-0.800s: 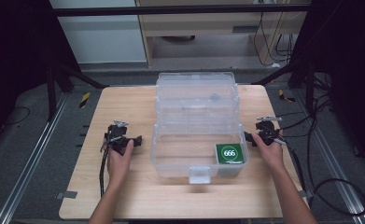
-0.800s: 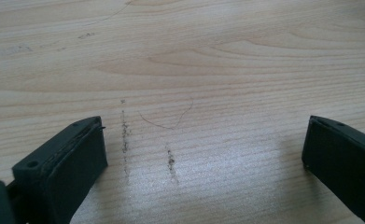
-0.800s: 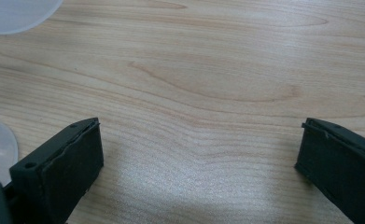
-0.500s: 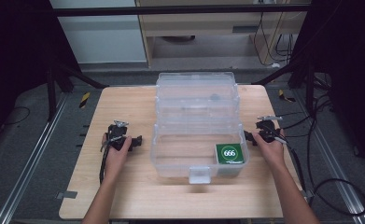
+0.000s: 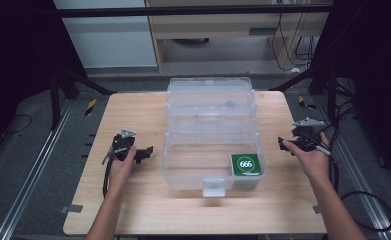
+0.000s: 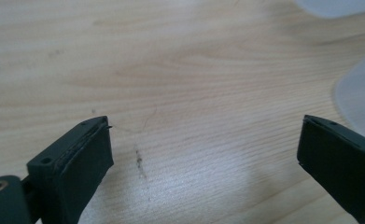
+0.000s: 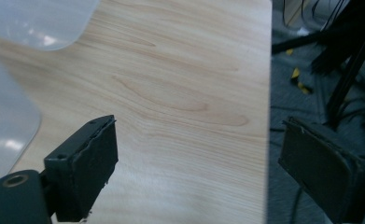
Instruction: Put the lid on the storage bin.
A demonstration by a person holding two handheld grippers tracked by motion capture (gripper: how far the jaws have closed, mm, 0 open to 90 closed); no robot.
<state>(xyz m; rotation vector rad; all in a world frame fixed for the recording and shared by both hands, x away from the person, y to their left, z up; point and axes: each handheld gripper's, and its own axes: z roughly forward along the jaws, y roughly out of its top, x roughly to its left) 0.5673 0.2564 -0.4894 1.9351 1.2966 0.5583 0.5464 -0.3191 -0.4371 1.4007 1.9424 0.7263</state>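
A clear plastic tiered storage box (image 5: 213, 135) stands mid-table (image 5: 133, 210), a green "666" card box (image 5: 246, 164) in its front tray. Either side, forearms reach forward; left gripper (image 5: 142, 153) and right gripper (image 5: 284, 145) point inward, jaws wide apart, empty.

Clear plastic box (image 5: 212, 131) mid-table, bare wood (image 5: 133, 210) either side

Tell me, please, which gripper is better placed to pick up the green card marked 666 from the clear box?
Probably the right gripper: the green card lies in the clear box's front right corner, on its side. Its jaws are open and empty. The left gripper would have to cross the box.
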